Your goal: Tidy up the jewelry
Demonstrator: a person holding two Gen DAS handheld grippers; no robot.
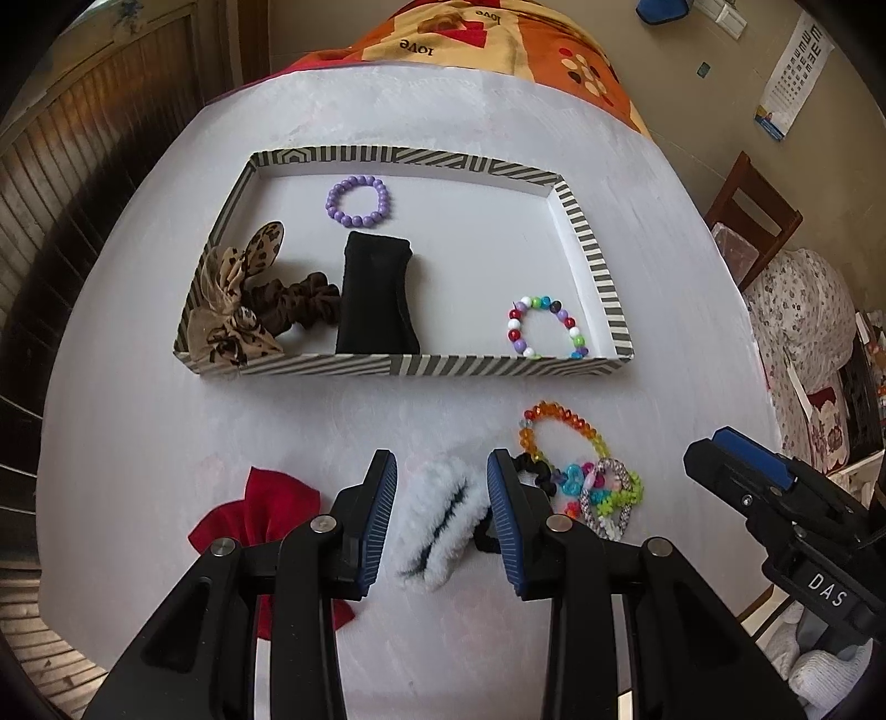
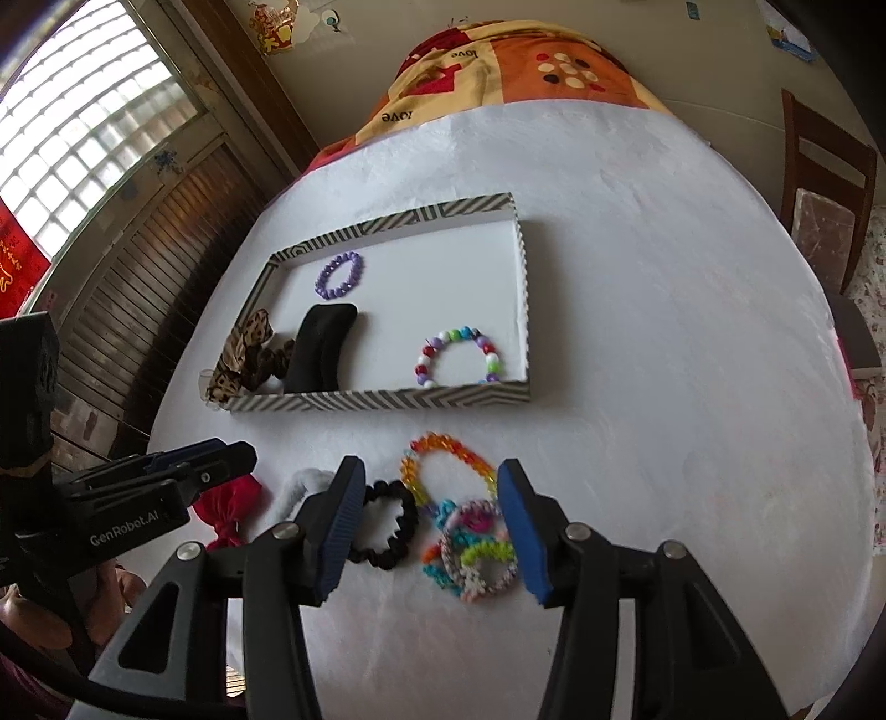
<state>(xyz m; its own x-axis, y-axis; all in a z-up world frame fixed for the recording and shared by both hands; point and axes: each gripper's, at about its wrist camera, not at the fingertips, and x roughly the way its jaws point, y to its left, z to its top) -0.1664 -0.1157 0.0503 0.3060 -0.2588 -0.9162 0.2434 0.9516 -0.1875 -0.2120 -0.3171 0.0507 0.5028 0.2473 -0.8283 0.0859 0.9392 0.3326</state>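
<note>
A striped tray (image 1: 498,367) (image 2: 387,400) on the white table holds a purple bead bracelet (image 1: 357,201), a black pouch (image 1: 376,293), a leopard scrunchie (image 1: 238,310) and a multicolour bead bracelet (image 1: 545,328). In front of it lie a white fluffy scrunchie (image 1: 440,520), a red bow (image 1: 255,515), a black scrunchie (image 2: 387,523), an orange bead bracelet (image 2: 448,459) and a pile of colourful bands (image 2: 476,548). My left gripper (image 1: 443,476) is open around the white scrunchie. My right gripper (image 2: 432,487) is open above the black scrunchie and the bands.
The table (image 2: 664,360) is round with a white cloth. An orange blanket (image 1: 498,44) lies beyond its far edge. A wooden chair (image 2: 825,183) stands at the right. A window and wooden panelling (image 2: 111,221) are on the left.
</note>
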